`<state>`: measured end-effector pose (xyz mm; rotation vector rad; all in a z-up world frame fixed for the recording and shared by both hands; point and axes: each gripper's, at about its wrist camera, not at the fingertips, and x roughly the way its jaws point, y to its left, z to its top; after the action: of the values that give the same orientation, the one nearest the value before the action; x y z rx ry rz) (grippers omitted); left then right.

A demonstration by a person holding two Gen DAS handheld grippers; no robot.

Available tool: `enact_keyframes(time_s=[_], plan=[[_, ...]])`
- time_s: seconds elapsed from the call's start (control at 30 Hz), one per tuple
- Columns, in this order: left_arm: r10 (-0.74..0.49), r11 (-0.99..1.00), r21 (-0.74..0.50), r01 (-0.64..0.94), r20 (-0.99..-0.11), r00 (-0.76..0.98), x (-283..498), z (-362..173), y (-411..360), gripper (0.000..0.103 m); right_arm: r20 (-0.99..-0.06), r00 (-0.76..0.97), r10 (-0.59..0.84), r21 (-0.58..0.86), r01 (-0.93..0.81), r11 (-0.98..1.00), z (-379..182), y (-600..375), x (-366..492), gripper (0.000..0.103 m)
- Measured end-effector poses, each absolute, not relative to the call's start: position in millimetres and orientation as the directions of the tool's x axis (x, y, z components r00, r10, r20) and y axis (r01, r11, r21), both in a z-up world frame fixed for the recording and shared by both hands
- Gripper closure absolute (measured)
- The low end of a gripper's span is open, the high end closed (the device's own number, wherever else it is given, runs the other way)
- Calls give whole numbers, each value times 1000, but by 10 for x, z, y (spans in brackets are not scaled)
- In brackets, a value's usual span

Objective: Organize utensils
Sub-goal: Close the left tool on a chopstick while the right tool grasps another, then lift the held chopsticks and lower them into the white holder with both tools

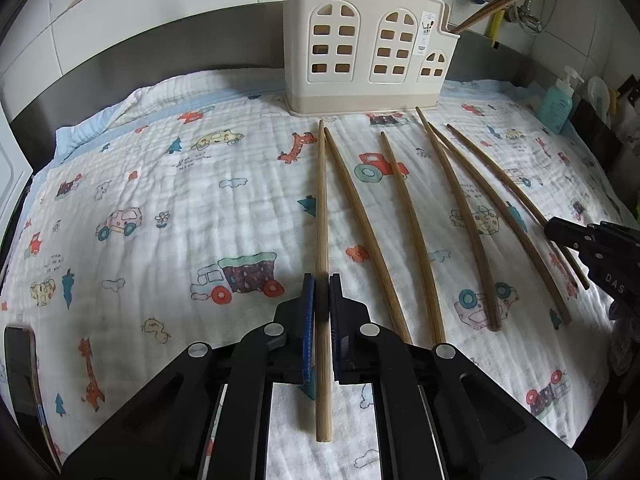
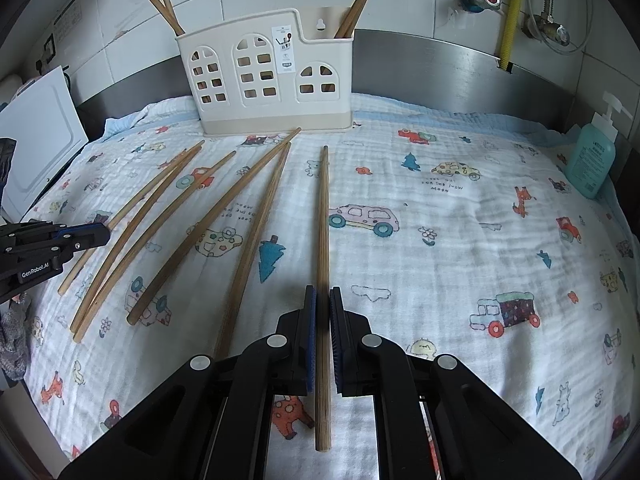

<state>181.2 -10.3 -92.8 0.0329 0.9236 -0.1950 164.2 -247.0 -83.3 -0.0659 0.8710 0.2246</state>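
Several wooden chopsticks lie in a row on a patterned cloth (image 1: 140,184), pointing toward a cream utensil holder (image 1: 360,48) at the back; the holder (image 2: 264,80) has chopsticks standing in both end compartments. My left gripper (image 1: 321,292) is shut on the leftmost chopstick (image 1: 321,200), low over the cloth. My right gripper (image 2: 323,304) is shut on the rightmost chopstick (image 2: 323,216), also low over the cloth. Each gripper shows at the edge of the other's view, the right (image 1: 592,248) and the left (image 2: 52,240).
A teal soap bottle (image 2: 592,160) stands at the cloth's right edge. A steel backsplash (image 2: 440,68) and tiled wall with pipes and valves rise behind the holder. A white board (image 2: 36,140) leans at the left. A dark phone-like object (image 1: 20,368) lies at the cloth's left edge.
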Motion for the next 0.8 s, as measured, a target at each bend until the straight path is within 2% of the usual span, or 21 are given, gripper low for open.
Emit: enact_keyframes(time_s=[0.23,0.53,0.8], plan=[[-182,980,-85,181,-754,631,1717,-679,-28,97,-739,650,176,27,-232,972,-660,-2427,1575,96],[-239,970,-134,202,-675,698,1604,-253,42,97,-657,726,205,19,-256,966,-195,-2384,1453,96],[-259,966,-160,205,-650,715,1597,-83,100,97,-604,756,251,36,-289,957,134,-2304,1438,96]])
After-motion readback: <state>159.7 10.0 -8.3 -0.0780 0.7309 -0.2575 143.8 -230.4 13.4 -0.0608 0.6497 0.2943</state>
